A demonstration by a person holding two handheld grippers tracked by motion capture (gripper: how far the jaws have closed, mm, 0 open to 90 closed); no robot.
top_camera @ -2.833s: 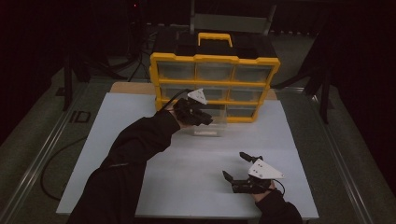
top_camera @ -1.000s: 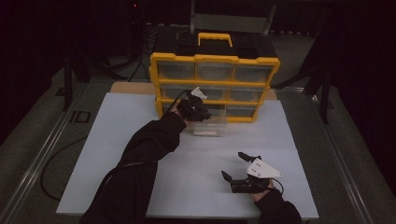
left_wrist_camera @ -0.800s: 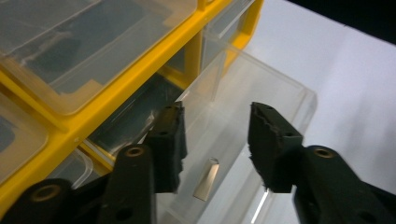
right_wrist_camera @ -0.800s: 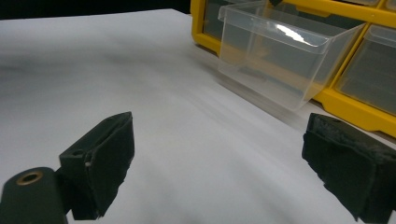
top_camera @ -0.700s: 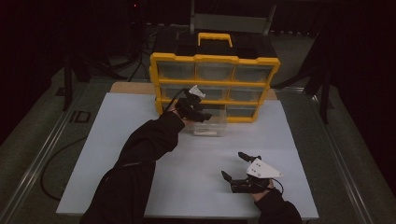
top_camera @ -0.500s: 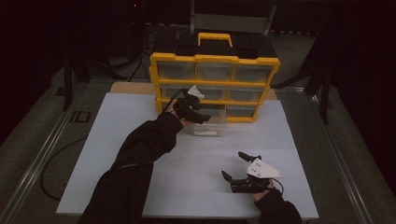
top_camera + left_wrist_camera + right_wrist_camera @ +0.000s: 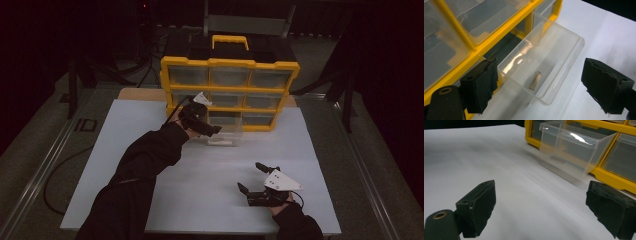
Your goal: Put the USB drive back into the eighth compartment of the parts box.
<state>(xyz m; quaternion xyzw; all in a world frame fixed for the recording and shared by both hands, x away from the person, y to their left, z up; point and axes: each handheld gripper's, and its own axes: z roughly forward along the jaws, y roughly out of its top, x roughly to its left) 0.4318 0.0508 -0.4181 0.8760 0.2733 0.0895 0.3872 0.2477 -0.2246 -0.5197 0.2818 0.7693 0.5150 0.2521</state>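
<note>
My left tongs [image 7: 539,85] have just been opening, and I see their jaws standing wide now, one pad [image 7: 480,83] close against the yellow frame and the other out over the white table. Nothing is pinched between them; the clear plastic drawer [image 7: 554,57] sits just ahead of the pads, free of both. From the high view the left tongs [image 7: 212,131] hover at the front of the yellow drawer cabinet [image 7: 230,92], right by the drawer [image 7: 225,135] that is pulled out of the bottom row and sticks out onto the table. Inside the drawer I can make out one small metal piece [image 7: 535,81] lying on the floor of it, near the front wall.

My right tongs [image 7: 252,177] rest low on the white table [image 7: 150,130] near my edge, well apart from the cabinet, jaws spread and holding nothing. Looking along them, I see bare table between the pads [image 7: 477,207] and the drawer [image 7: 571,147] farther off, tilted out of the cabinet [image 7: 614,180].
</note>
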